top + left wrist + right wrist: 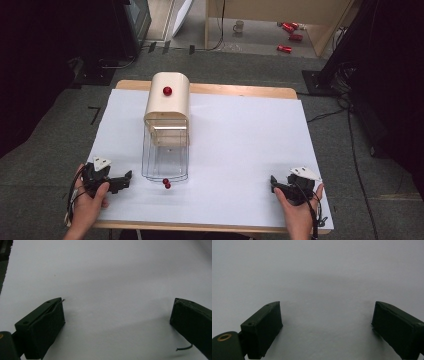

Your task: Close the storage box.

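Near edge of table, left to right: left hand (89,202) at the front left corner of the white sheet (240,150), holding the left gripper (127,176); right hand (298,210) at the front right corner, holding the right gripper (272,181).

Edges and room: sheet covers nearly the whole wooden table (240,91); a strip of wood shows along the far edge. Wide bare paper lies between the two grippers and across the right half of the sheet. Left half is taken up by a box (167,102) and a clear drawer (165,159).

Left gripper: jaws spread wide in the left gripper view, nothing between them, plain paper under them. Tips point toward the drawer front, near it but apart from it. A thin wire end (184,348) sticks out by one jaw.

Right gripper: jaws parted in the right gripper view, nothing gripped, bare paper beneath. Well apart from the box and drawer.

Materials and shapes: box is pale, smooth, with a rounded top and a small red knob (167,91) on it. Drawer is transparent plastic, rectangular, pulled out toward the person. Two small red balls (166,183) sit touching each other at the drawer's front edge, just right of the left gripper's tips. Jaws are matte black blocks.
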`<state>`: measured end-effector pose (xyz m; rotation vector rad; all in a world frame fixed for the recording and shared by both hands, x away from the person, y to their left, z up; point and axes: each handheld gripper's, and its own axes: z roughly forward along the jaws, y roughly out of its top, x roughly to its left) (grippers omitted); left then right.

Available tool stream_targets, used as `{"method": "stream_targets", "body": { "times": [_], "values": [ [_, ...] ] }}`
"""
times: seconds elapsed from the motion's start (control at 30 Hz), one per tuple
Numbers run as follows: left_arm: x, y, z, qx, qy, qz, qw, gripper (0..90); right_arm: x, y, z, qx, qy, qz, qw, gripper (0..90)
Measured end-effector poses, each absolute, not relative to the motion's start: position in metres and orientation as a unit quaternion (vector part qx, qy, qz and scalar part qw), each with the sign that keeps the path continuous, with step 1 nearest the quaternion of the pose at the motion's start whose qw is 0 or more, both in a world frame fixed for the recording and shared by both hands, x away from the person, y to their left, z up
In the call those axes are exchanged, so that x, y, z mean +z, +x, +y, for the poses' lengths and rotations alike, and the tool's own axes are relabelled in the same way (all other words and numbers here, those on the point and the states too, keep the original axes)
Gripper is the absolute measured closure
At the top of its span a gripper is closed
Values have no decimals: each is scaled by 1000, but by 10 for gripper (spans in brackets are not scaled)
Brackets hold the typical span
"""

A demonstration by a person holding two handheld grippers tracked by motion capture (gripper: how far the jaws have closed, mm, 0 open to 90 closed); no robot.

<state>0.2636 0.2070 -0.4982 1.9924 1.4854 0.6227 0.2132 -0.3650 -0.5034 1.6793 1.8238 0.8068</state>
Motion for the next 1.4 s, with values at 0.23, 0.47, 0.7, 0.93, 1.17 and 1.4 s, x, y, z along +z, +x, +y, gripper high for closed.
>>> {"method": "stream_targets", "body": {
  "times": [0.23,0.47,0.7,0.93,1.17,1.4],
  "values": [
    [-498,264,207,234,745,556,286,0,-502,210,-360,295,637,662,264,57],
    [-498,264,207,233,745,555,286,0,-487,206,-347,318,634,652,268,30],
    [-498,264,207,233,745,556,286,0,-473,205,-326,340,617,661,257,0],
    [-498,264,207,233,745,555,286,0,-459,206,-298,357,606,666,250,0],
    [-498,264,207,232,745,556,286,0,-449,207,-264,374,576,685,241,0],
    [-498,264,207,233,745,556,287,0,-444,208,-226,387,543,710,226,0]
  ]
}}
